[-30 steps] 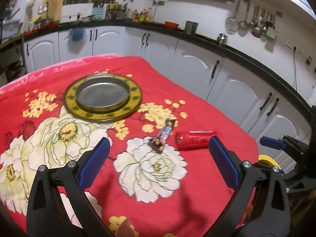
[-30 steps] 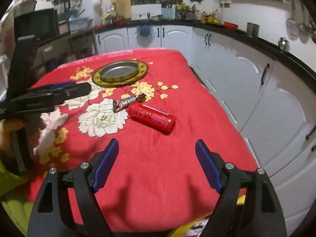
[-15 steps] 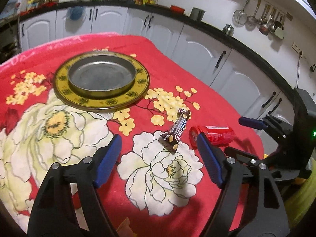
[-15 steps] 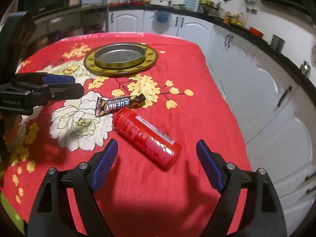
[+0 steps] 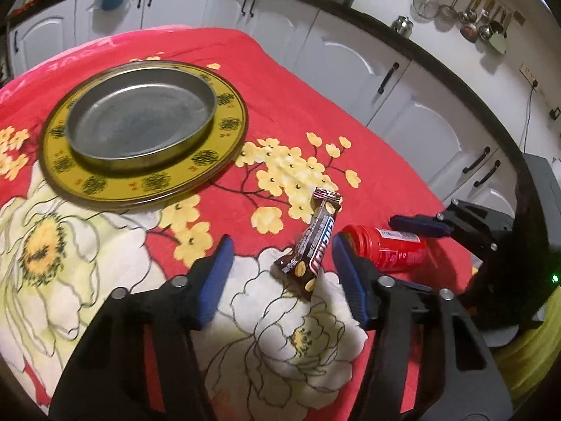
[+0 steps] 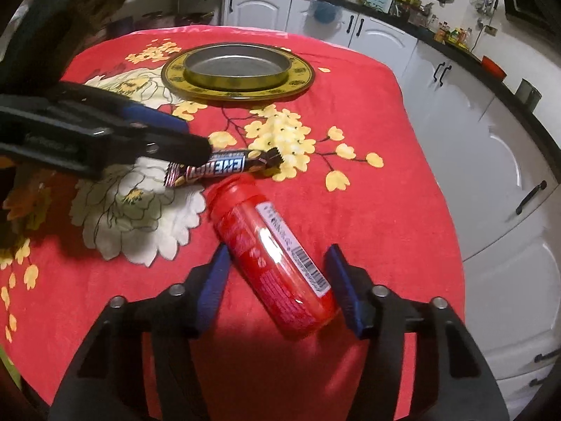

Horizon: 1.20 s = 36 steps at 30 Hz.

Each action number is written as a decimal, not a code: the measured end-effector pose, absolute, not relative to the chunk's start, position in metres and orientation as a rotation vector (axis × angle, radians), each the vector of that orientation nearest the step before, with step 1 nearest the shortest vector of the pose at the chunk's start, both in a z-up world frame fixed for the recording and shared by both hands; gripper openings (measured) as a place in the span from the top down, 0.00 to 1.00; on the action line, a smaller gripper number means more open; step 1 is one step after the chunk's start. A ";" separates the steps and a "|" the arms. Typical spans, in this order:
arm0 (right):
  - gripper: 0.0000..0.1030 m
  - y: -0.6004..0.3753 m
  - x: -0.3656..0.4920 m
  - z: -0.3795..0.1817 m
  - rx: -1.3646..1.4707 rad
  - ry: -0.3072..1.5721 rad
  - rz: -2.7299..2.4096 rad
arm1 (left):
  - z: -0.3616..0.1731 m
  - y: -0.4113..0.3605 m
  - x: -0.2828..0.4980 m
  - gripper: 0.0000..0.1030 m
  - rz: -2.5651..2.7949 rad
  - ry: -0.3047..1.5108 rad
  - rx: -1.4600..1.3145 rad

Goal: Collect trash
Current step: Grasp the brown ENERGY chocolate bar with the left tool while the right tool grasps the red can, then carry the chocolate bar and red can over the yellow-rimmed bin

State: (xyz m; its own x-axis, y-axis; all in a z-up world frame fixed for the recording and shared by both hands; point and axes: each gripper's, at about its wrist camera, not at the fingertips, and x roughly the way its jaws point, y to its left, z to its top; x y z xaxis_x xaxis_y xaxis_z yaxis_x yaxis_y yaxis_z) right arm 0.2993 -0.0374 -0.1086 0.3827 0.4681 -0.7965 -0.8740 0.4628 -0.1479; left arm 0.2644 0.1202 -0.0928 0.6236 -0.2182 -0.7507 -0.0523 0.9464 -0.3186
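Right tongs (image 6: 277,280), jaws just closing, straddle a red cylindrical plastic bottle (image 6: 273,263) lying on the red floral-clothed surface (image 6: 385,210); pad contact unclear. Left tongs (image 6: 196,140) reach a dark candy-bar wrapper (image 6: 224,168).

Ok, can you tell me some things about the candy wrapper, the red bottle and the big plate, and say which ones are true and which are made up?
1. The red bottle lies on its side on the red flowered cloth. True.
2. The candy wrapper is inside the metal dish. False: it lies on the cloth, well apart from the dish.
3. The metal dish sits on a yellow patterned plate. True.
4. The right gripper is over the wrapper. False: its fingers sit either side of the bottle; its jaws have just been closing.
5. The left gripper has lifted the wrapper. False: the wrapper is lying on the cloth between its closing fingers.
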 end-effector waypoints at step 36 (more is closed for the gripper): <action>0.69 -0.199 0.189 -0.081 -0.028 0.765 0.708 | -0.085 0.015 0.214 0.78 -0.223 0.863 -0.168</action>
State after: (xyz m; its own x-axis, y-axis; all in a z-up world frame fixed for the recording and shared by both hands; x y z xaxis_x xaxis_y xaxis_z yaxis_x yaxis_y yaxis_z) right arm 0.1889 -0.1987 -0.0813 0.5042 0.5769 -0.6426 -0.5962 0.7709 0.2243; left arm 0.2137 0.0153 -0.0846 0.6294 -0.2612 -0.7319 0.1256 0.9636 -0.2359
